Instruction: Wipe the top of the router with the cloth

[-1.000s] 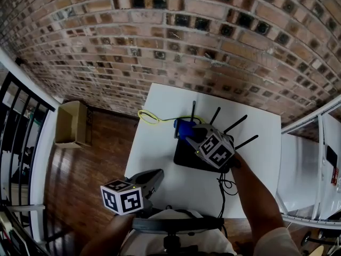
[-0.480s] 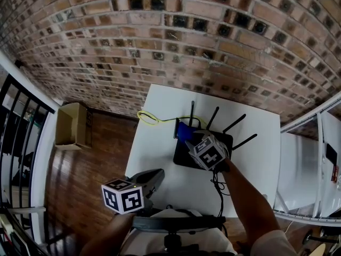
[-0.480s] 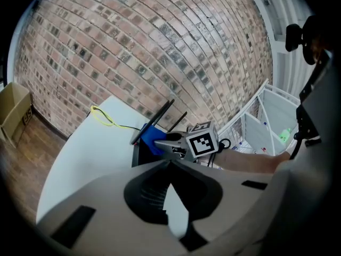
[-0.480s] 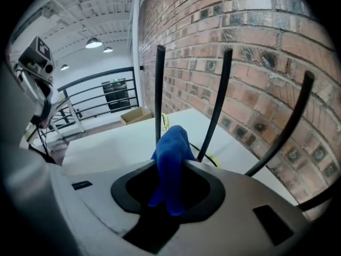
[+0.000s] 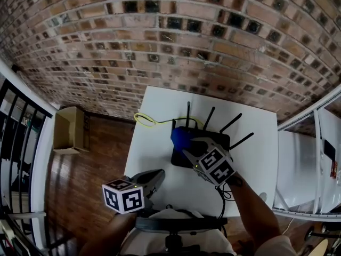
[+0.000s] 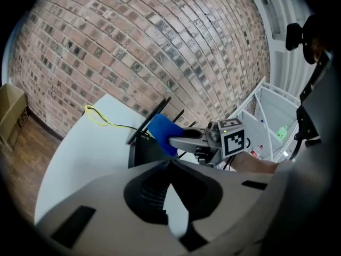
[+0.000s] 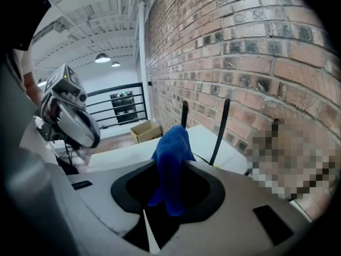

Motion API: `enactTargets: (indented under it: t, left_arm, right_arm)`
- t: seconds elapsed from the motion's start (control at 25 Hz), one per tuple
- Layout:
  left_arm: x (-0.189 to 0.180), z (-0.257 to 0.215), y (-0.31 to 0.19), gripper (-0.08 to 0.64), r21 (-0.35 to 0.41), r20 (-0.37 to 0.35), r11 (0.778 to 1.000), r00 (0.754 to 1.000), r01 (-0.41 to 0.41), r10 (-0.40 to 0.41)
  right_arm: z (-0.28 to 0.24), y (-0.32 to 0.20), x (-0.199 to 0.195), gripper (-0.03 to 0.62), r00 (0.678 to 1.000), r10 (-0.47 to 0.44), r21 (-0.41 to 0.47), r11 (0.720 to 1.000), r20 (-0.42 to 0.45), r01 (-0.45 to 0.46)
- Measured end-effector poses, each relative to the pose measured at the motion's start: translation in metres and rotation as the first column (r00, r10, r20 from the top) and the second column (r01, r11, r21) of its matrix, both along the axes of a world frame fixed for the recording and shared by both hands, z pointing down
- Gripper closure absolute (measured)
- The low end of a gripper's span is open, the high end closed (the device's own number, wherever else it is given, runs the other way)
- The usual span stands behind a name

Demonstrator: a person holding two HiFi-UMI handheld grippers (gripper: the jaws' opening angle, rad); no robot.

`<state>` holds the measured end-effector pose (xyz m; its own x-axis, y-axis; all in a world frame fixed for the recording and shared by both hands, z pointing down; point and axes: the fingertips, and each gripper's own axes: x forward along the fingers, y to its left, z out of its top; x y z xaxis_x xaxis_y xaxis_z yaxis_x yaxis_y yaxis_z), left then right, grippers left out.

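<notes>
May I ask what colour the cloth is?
The cloth is blue; clearest in the right gripper view.

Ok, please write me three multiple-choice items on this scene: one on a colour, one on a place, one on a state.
1. What colour is the thin looped cable beside the black plastic router? A yellow B red C green
2. Where is the brown cardboard box? A on the router B on the wooden floor C on a chair
3. The right gripper is: A lying down B open, empty C pinching the blue cloth
Key: A, its loop is yellow; B, floorboards lie under it; C, cloth hangs between its jaws.
</notes>
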<state>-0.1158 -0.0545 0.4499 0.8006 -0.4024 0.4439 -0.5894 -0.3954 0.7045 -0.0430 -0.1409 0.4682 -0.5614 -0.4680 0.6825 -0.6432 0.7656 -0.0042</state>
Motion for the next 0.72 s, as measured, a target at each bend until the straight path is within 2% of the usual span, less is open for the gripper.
enactTargets:
  t: [0.16,0.28,0.4,0.52,0.72]
  left_arm:
    - [0.005,-0.001,0.000,0.532,0.002,-0.002,1.000,1.000,-0.016,0.016]
    - [0.008,-0.001,0.000,0.532,0.005,0.002,1.000,1.000,-0.028,0.028]
    - [0.009,-0.002,-0.001,0.532,0.011,0.005,0.999,0.999,-0.036,0.036]
    - [0.008,-0.001,-0.001,0.532,-0.001,-0.004,0.999,0.999,-0.037,0.037]
    - [0.005,0.000,-0.002,0.532,-0.003,-0.005,1.000,1.000,-0.030,0.030]
  right_arm:
    - [-0.019,0.007,-0.011,0.465,0.999,-0.051,0.051,0.997,-0.004,0.051]
    - [-0.038,-0.001,-0.017,0.465,0.999,-0.039,0.090,0.995,0.015,0.037]
    - [-0.059,-0.010,-0.024,0.465,0.997,-0.017,0.110,0.994,0.076,0.009]
    - [-0.064,-0.017,-0.029,0.465,0.992,0.007,0.104,0.994,0.122,-0.020]
    - [-0.027,-0.022,-0.026,0.465,0.991,0.081,0.027,0.996,0.103,-0.084]
